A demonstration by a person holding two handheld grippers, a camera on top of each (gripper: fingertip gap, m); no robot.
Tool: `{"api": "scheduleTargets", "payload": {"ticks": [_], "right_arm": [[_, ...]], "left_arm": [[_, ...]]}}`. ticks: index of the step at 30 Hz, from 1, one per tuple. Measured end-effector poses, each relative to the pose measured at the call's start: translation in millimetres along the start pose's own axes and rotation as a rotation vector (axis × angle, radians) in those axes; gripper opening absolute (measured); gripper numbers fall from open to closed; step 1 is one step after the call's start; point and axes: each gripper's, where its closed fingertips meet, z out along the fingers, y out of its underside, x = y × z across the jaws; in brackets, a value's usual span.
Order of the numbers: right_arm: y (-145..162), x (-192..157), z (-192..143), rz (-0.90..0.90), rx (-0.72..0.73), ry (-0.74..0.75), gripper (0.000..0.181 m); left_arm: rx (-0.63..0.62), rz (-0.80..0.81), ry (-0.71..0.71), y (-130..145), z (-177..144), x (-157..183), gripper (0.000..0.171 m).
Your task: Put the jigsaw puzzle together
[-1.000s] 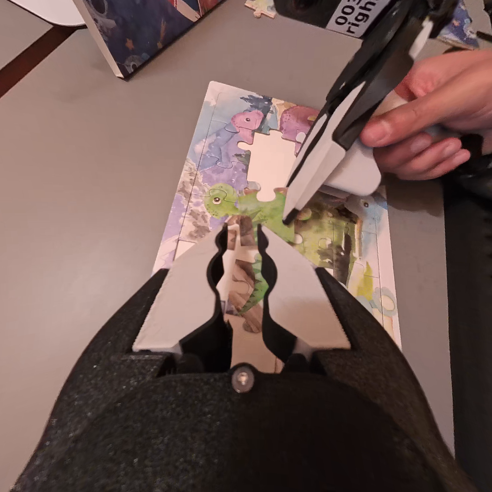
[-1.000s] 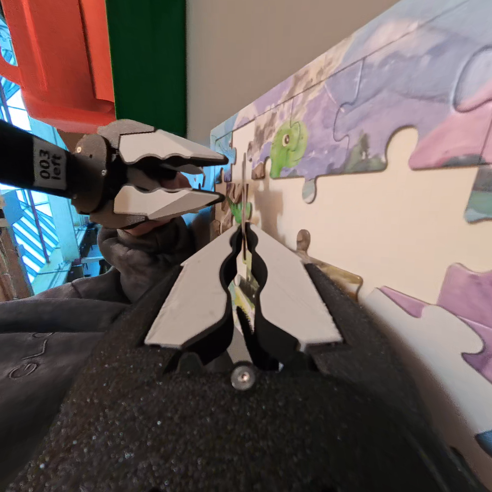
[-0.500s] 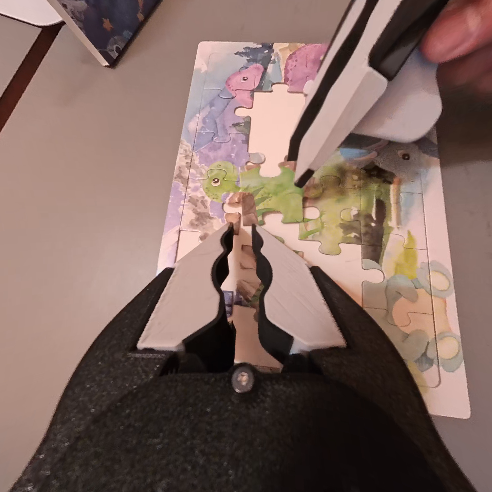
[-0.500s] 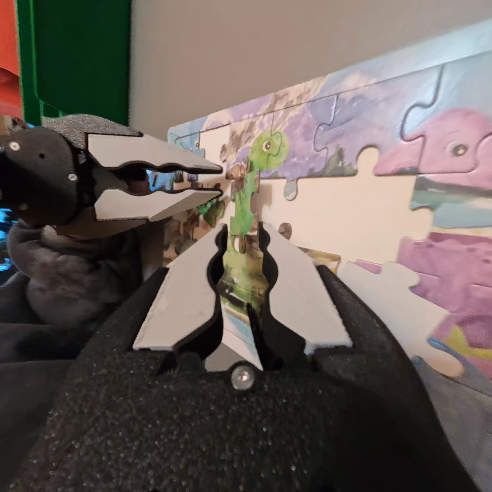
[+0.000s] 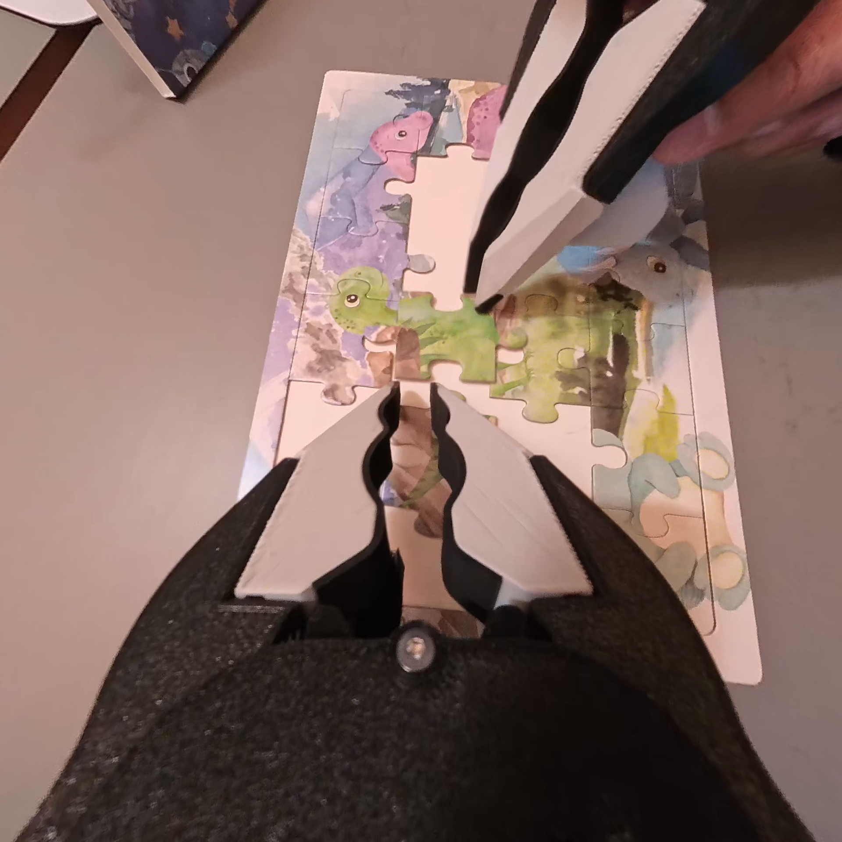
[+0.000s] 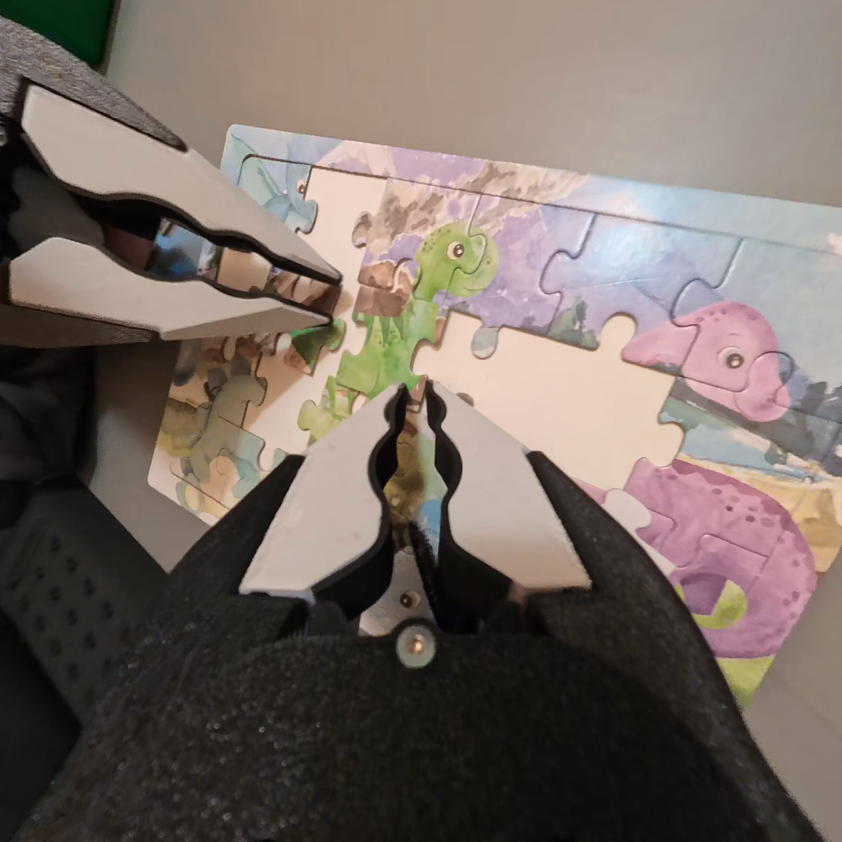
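Observation:
The jigsaw board (image 5: 711, 628) lies on a grey table, partly filled with dinosaur pieces; it also shows in the right wrist view (image 6: 774, 228). A green dinosaur-body piece (image 5: 455, 341) lies flat in the board beside the green head; it shows in the right wrist view too (image 6: 387, 351). My right gripper (image 6: 415, 387) is nearly shut and empty, its tips at the far right corner of that piece (image 5: 478, 298). My left gripper (image 5: 413, 387) is slightly open and empty, its tips just short of the piece's near edge; it also shows at the left of the right wrist view (image 6: 335, 298).
A dark blue starry puzzle box (image 5: 182, 41) stands at the far left of the table. A hand (image 5: 774, 91) holds the right gripper at the top right. Bare cream slots (image 5: 446, 205) remain in the board. A dark sleeve (image 6: 45, 524) is at the left. Across from one pair of fingers to the other is roughly 5 cm.
The right gripper held the green piece upright on its edge; the piece now lies flat in the board and the gripper has let go. Both grippers have lifted back a little.

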Motion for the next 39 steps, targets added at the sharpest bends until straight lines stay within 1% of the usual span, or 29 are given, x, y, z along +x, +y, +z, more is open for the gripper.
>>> {"api": "scheduleTargets", "payload": {"ticks": [6,10,14,16,20,22,24,26,28,34,37,39], "right_arm": [[1.5,-7.0,3.1,-0.012,-0.013,0.000,0.007],[-2.7,-0.2,0.9,-0.036,-0.012,0.043,0.006],[-17.5,-8.0,2.7,-0.094,0.038,0.017,0.003],[-21.0,-10.6,8.0,-0.141,0.037,0.025,0.001],[-18.3,-9.9,16.0,-0.189,0.008,0.067,0.000],[-18.1,-10.2,16.4,-0.189,0.010,0.070,0.000],[-17.9,-10.2,16.4,-0.179,0.009,0.058,0.000],[-18.1,-10.3,16.5,-0.160,0.011,0.043,0.000],[-18.0,-10.5,16.5,-0.158,0.016,0.037,0.000],[-17.0,-10.6,17.1,-0.166,0.008,0.025,0.000],[-17.3,-10.7,16.8,-0.163,0.003,0.011,0.000],[-17.8,-11.8,15.5,-0.180,0.014,0.016,0.000]], "left_arm": [[-0.023,0.027,-0.029,2.9,4.3,-0.8,0.012],[-0.027,0.024,-0.019,3.8,4.4,1.2,0.012],[-0.027,0.024,-0.021,3.5,4.6,1.2,0.012],[-0.029,0.022,-0.020,3.6,4.6,1.4,0.012],[-0.030,0.024,-0.026,3.6,3.8,0.3,0.012],[-0.009,0.029,-0.043,-0.7,2.1,-1.6,0.012],[0.026,0.011,-0.030,-7.7,0.4,-0.3,0.012],[0.025,0.003,-0.020,-8.2,2.7,0.8,0.009],[-0.003,0.019,-0.034,-2.8,7.3,0.1,0.000],[-0.024,-0.062,-0.027,-1.6,10.3,-1.8,0.000],[0.036,-0.114,-0.035,-12.6,7.3,-6.0,0.000],[-0.034,-0.102,-0.054,-0.1,12.3,-9.5,0.001]]}}
